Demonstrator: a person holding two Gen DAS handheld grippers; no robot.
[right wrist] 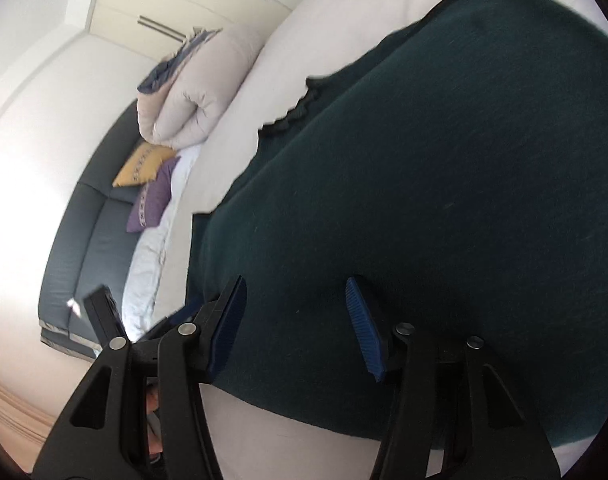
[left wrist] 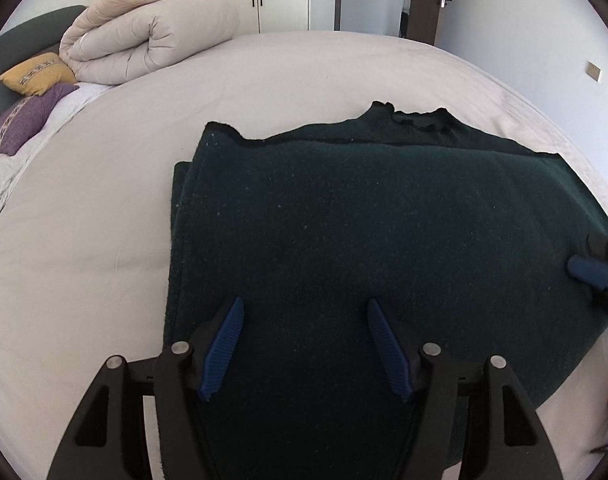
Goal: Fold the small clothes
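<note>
- Dark green sweater point(left wrist: 384, 240) lies folded on the bed point(left wrist: 103, 240).
- Left gripper point(left wrist: 304, 344) hovers over it, jaws apart, empty.
- Right gripper point(right wrist: 295, 328) alongside, jaws spread too.

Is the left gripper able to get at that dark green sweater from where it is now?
Probably yes. The left gripper is open right over the dark green sweater, which lies flat on the bed, and nothing sits between its fingers and the fabric.
</note>
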